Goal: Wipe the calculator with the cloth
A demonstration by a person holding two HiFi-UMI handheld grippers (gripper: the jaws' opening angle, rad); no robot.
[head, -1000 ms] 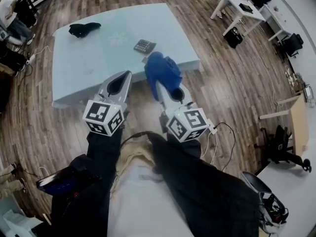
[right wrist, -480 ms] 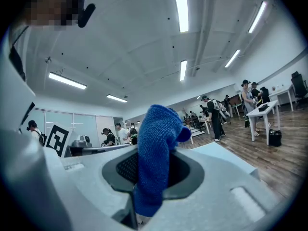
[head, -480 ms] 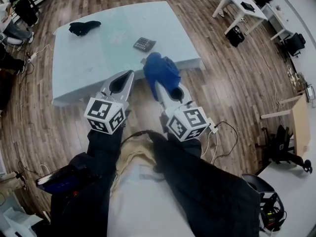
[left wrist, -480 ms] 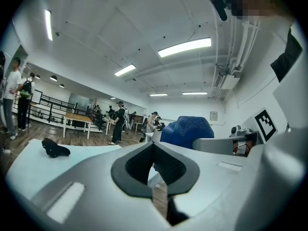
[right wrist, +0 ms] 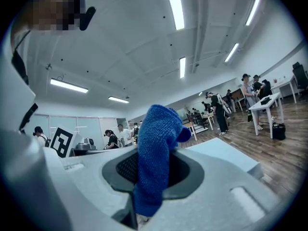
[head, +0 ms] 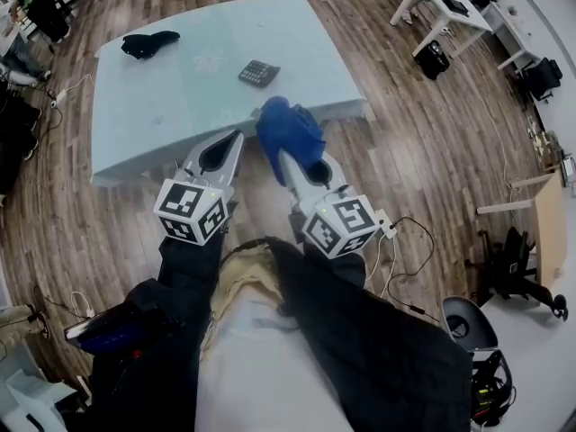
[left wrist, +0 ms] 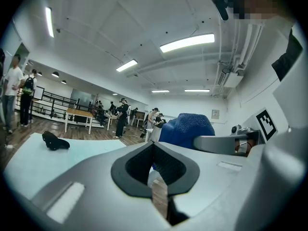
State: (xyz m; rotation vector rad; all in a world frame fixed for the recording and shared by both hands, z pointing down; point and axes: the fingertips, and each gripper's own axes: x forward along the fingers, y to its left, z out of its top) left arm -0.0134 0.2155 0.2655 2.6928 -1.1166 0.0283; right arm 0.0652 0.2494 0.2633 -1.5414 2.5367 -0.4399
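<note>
The dark calculator (head: 258, 73) lies on the pale blue table (head: 171, 106), near its right-hand middle. My right gripper (head: 281, 151) is shut on a blue cloth (head: 288, 130), held in the air just short of the table's near edge. The cloth (right wrist: 155, 150) stands bunched up between the jaws and hides their tips. My left gripper (head: 234, 138) hangs beside it on the left, shut with nothing in it (left wrist: 155, 144). The blue cloth (left wrist: 185, 129) shows to its right. Both grippers are short of the calculator and apart from it.
A black bundle (head: 149, 43) lies at the table's far left corner (left wrist: 54, 141). Wooden floor surrounds the table. White desks (head: 445, 7) and black chairs stand at the right, cables (head: 405, 259) run along the floor, and several people stand in the background.
The table and calculator have slid slightly up in the head view. Both grippers keep their places side by side, and the cloth stays held, shifted a little left.
</note>
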